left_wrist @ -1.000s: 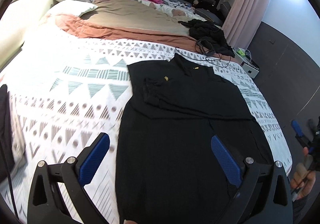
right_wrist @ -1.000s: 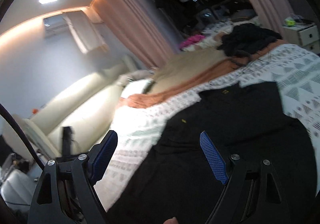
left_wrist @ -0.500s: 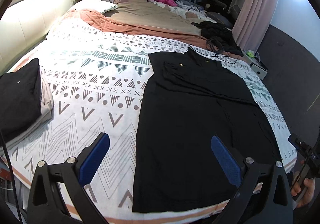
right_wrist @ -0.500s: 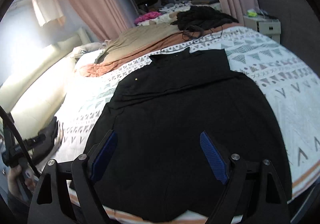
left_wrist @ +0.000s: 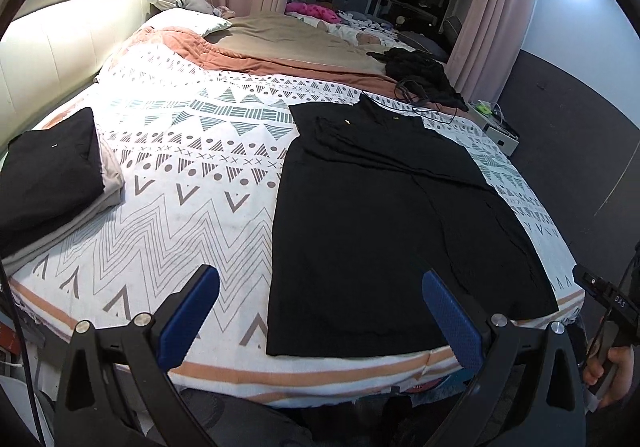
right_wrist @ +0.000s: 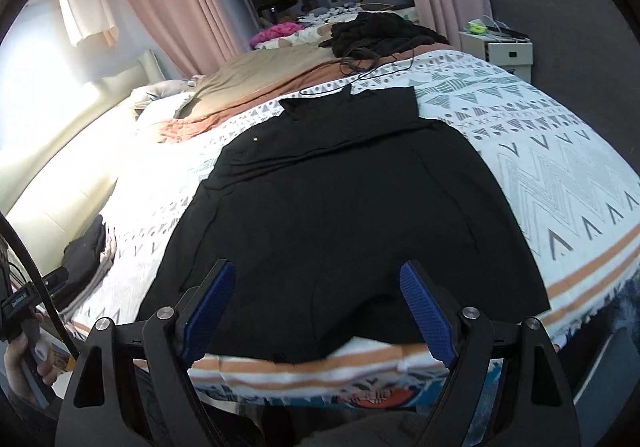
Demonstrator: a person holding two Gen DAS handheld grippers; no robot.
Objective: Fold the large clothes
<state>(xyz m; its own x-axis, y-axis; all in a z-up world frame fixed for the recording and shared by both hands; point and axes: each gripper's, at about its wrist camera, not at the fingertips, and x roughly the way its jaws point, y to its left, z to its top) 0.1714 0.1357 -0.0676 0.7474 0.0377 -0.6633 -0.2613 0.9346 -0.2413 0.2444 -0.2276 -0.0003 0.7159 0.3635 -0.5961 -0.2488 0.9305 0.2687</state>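
Observation:
A large black garment (left_wrist: 380, 215) (right_wrist: 340, 207) lies flat on the patterned bedspread (left_wrist: 192, 183), its sides folded in and its hem at the bed's near edge. My left gripper (left_wrist: 320, 299) is open and empty, hovering above the near edge by the garment's left hem corner. The right gripper (right_wrist: 318, 293) is open and empty too, above the middle of the hem. Its body and the hand holding it show at the right edge of the left wrist view (left_wrist: 608, 307).
A stack of folded clothes (left_wrist: 52, 179), black on top, sits at the bed's left side. A heap of dark clothes with cables (left_wrist: 420, 79) lies at the far right. A tan blanket (left_wrist: 288, 43) and pillow (left_wrist: 188, 21) cover the far end. A white nightstand (right_wrist: 496, 47) stands beyond.
Both grippers drew back from over the garment to the bed's near edge, so the whole garment, its hem and the folded stack came into view. The right gripper tipped downward. The jaws stayed wide.

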